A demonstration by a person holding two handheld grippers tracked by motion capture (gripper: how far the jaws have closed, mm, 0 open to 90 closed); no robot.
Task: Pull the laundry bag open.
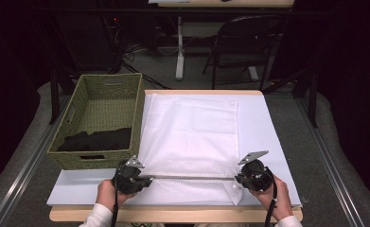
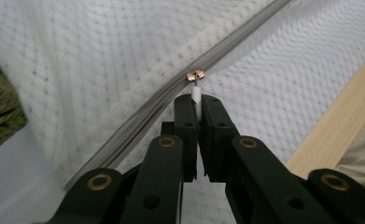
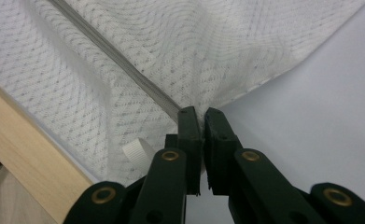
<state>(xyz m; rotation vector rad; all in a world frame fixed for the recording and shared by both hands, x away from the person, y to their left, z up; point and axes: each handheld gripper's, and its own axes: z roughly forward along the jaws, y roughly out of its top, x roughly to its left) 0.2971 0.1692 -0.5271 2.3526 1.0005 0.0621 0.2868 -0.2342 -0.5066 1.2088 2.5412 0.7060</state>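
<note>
At the far left I see the green woven basket [image 1: 102,120] with a dark cloth [image 1: 97,139] lying in its near end, just beside the white mesh laundry bag [image 1: 192,132] spread flat on the pale table mat [image 1: 263,127]. My left gripper [image 1: 142,179] sits at the left end of the bag's grey zipper [image 1: 192,178]; its jaws are nearly closed, pinching the small white pull tab [image 2: 197,95] that hangs from the brass slider [image 2: 195,75]. My right gripper [image 1: 239,178] has its jaws closed on the bag's fabric at the zipper's other end [image 3: 182,109], anchoring it.

I judge this to be the zipper-running step (which way it goes, I cannot tell). Next I would draw the slider steadily along the track while the right side keeps tension.

The high view gives the whole layout; the left gripper view reveals the tab in the jaws, and the right gripper view a white ribbon loop [image 3: 138,151].
</note>
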